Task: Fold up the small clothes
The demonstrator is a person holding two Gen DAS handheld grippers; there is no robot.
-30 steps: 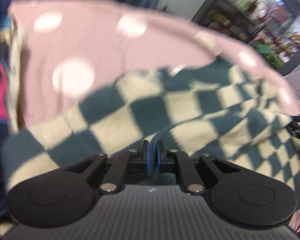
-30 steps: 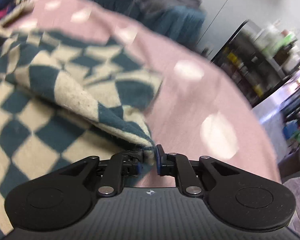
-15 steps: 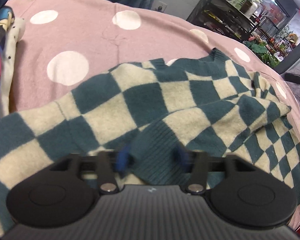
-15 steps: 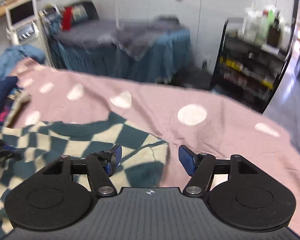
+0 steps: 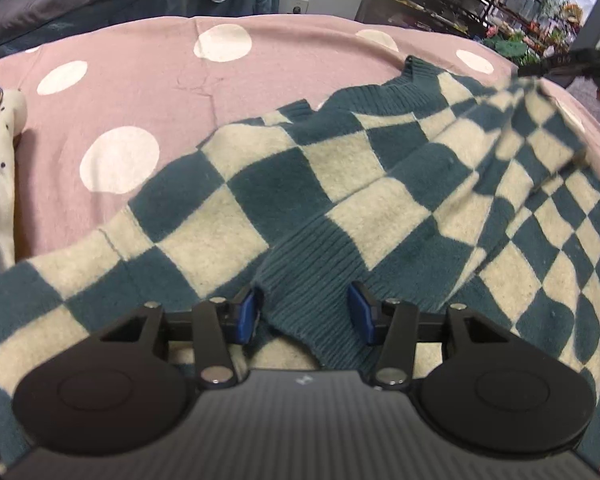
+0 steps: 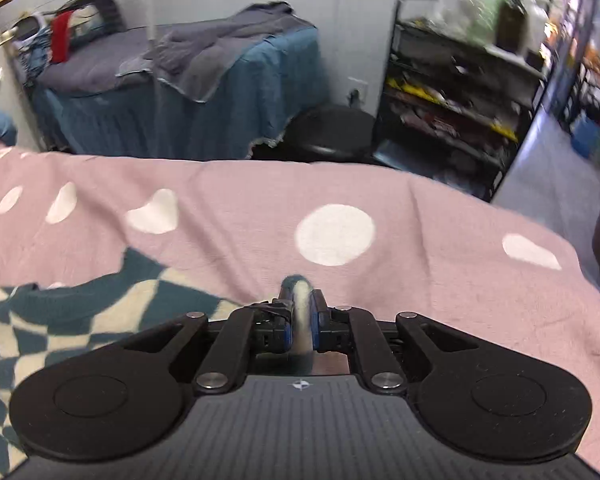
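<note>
A teal and cream checked sweater (image 5: 340, 184) lies on the pink polka-dot cloth (image 5: 148, 92). Its sleeve is folded across the body, with the teal ribbed cuff (image 5: 308, 300) lying between the pads of my left gripper (image 5: 302, 316), which is open. My right gripper (image 6: 302, 320) is shut on a fold of the sweater's edge (image 6: 300, 292) and holds it up; the rest of the sweater (image 6: 80, 312) lies at lower left of the right wrist view. The right gripper (image 5: 572, 64) also shows at the far right of the left wrist view, lifting that edge.
Other small clothes (image 5: 0, 160) are piled at the cloth's left edge. Beyond the table stand a bed with blue and grey covers (image 6: 180, 80), a black stool (image 6: 332, 128) and a metal shelf rack (image 6: 460, 92).
My left gripper opened and let go of the sleeve cuff, which now lies on the sweater. My right gripper opened, then shut on the sweater's edge and lifted it.
</note>
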